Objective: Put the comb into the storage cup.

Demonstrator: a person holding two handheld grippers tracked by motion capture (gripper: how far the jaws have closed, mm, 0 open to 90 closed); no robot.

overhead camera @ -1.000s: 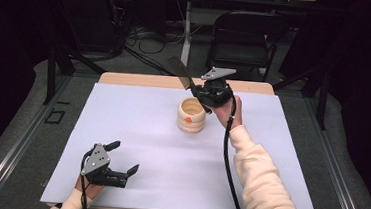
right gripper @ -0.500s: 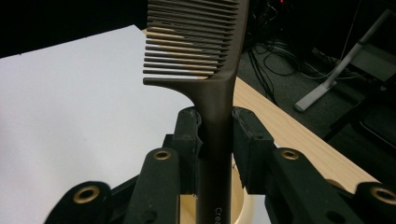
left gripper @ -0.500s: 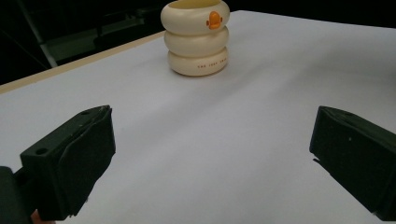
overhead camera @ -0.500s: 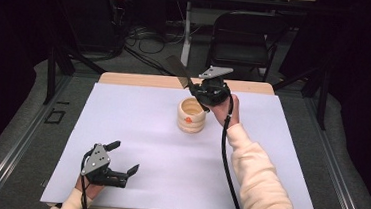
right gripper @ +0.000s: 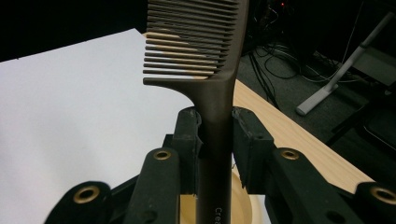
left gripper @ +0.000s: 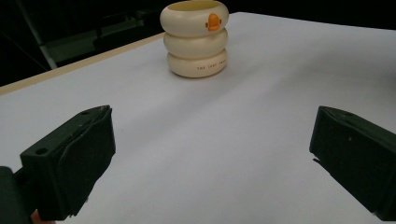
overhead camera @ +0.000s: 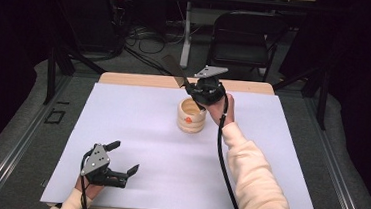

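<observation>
Comb [right gripper: 212,70] grip is at the handle: my right claw [right gripper: 215,140] has both jaws closed flat against the narrow brown shaft, just below the toothed head, so the teeth stay free and the lower handle can point down into the holder. In the high view the right claw [overhead camera: 205,92] hangs directly above the cream holder [overhead camera: 191,116], which stands upright near the far middle of the white surface [overhead camera: 136,130]; I judge this alignment suits lowering or lifting the comb. The comb looks like rigid matte plastic, teeth fine and evenly spaced. The holder [left gripper: 196,39] is three stacked rounded rings, smooth and glossy, with a small orange mark, possibly a duck. My left claw [left gripper: 212,154] rests low near the surface's near edge, jaws spread wide, gripping nothing.
</observation>
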